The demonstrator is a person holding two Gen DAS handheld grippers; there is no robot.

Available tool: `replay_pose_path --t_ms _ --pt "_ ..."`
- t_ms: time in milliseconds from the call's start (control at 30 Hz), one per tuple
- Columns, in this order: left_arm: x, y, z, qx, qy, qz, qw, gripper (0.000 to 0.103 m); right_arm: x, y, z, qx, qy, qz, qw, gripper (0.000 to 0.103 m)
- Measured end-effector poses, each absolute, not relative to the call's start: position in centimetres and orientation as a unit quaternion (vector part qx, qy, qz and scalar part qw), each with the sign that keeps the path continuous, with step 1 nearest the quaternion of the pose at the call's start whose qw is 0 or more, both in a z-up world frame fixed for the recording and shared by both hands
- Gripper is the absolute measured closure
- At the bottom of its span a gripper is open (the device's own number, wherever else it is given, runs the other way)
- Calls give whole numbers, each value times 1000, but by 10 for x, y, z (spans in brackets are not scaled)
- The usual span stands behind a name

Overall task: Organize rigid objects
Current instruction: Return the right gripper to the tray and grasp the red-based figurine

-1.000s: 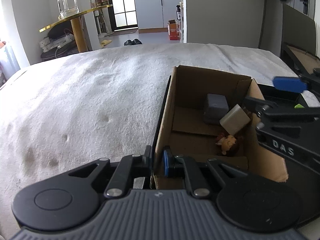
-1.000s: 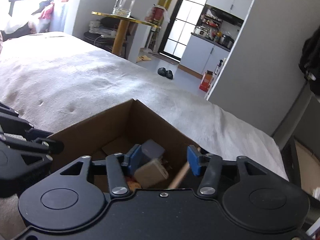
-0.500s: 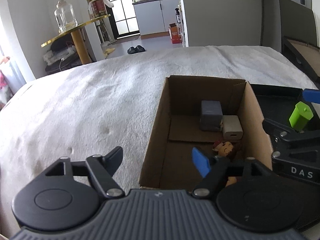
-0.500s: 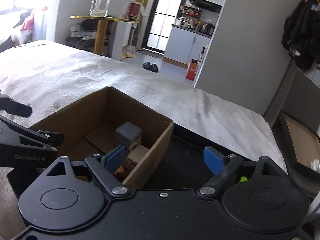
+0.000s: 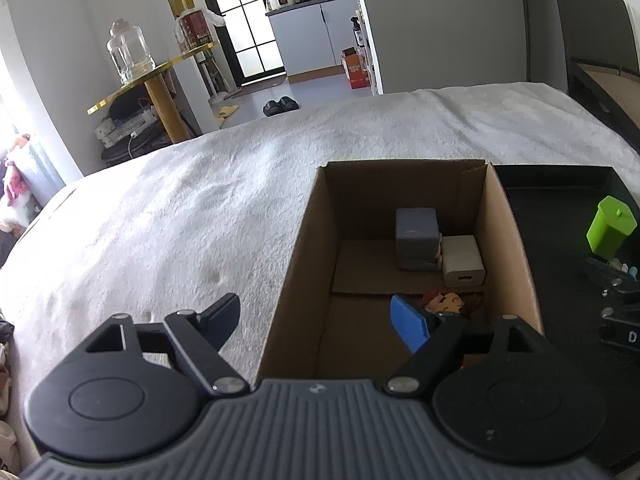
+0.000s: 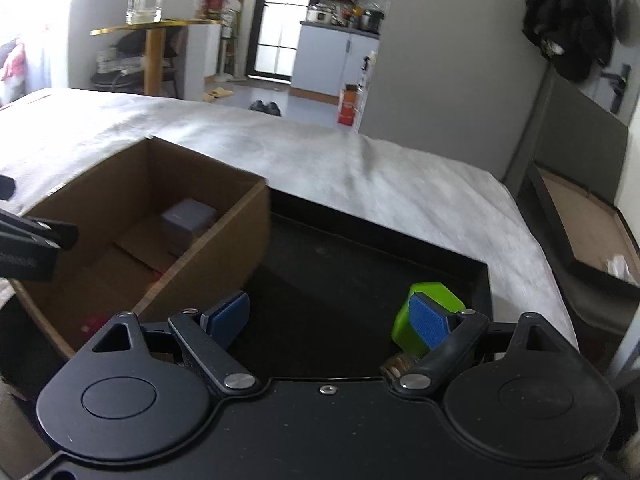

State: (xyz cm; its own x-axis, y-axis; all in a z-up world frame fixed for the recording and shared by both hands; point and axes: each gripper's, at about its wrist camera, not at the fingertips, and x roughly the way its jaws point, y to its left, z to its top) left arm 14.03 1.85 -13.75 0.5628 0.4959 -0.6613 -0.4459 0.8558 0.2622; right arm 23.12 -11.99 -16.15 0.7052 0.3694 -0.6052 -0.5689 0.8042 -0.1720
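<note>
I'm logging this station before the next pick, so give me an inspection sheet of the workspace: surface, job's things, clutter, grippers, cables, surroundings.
Surface: white blanket over a bed, with a few dents.
Job's things: cardboard box holding a grey cube, a white charger and a doll; black tray beside it with a green container.
Clutter: small bits at the tray's near edge, too hidden to name.
Grippers: left gripper open over the box's left wall; right gripper open over the tray, empty.
Cables: nothing seen on the bed.
Surroundings: gold table with a glass jar, slippers, kitchen cabinets.
</note>
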Motion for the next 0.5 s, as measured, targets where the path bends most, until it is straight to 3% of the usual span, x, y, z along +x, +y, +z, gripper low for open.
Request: replay_pose_path --t_ms 500 --pt "154 7 -142 47 390 266 880 20 266 -159 -201 -158 348 216 899 24"
